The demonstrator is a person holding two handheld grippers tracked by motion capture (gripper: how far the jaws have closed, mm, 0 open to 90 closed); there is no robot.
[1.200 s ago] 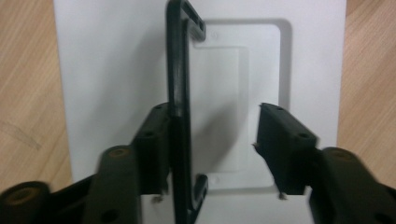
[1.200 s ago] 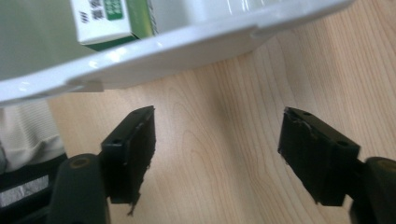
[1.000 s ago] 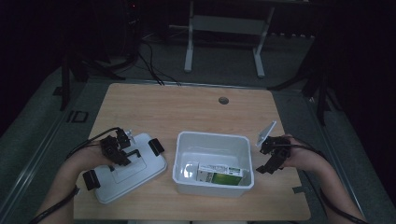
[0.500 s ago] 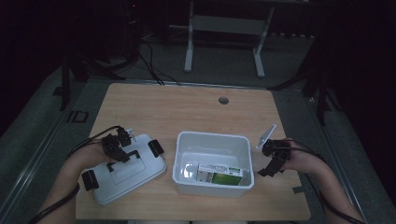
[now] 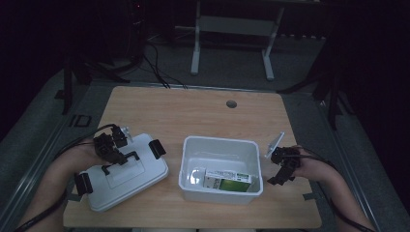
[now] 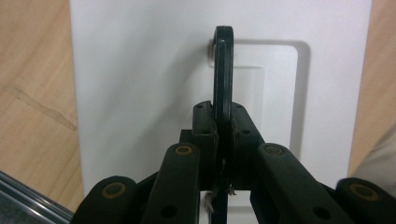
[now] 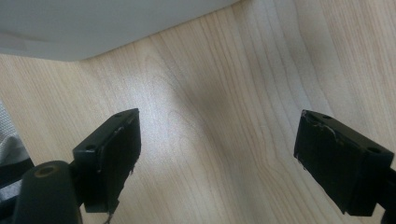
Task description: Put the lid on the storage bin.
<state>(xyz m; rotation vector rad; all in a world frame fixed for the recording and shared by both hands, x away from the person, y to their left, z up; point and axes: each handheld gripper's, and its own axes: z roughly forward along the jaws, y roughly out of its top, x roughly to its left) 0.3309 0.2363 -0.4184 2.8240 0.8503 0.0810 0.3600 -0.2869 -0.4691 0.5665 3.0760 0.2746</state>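
Observation:
A white lid with a black handle lies flat on the table's left. My left gripper is shut on that handle; its jaws have just been closing with the handle between them. In the left gripper view the jaws pinch the thin handle above the lid. A white bin stands at centre with a green and white box lying inside. My right gripper hovers right of the bin, open with nothing between its fingers, over bare wood beside the bin wall.
Black clips sit at the lid's ends. The wooden table has a round cable hole near its far edge. Beyond it, metal legs and cables stand on a dark floor.
My left gripper has risen a little with the handle pinched in it, pulling the handle upright. The right gripper has barely shifted.

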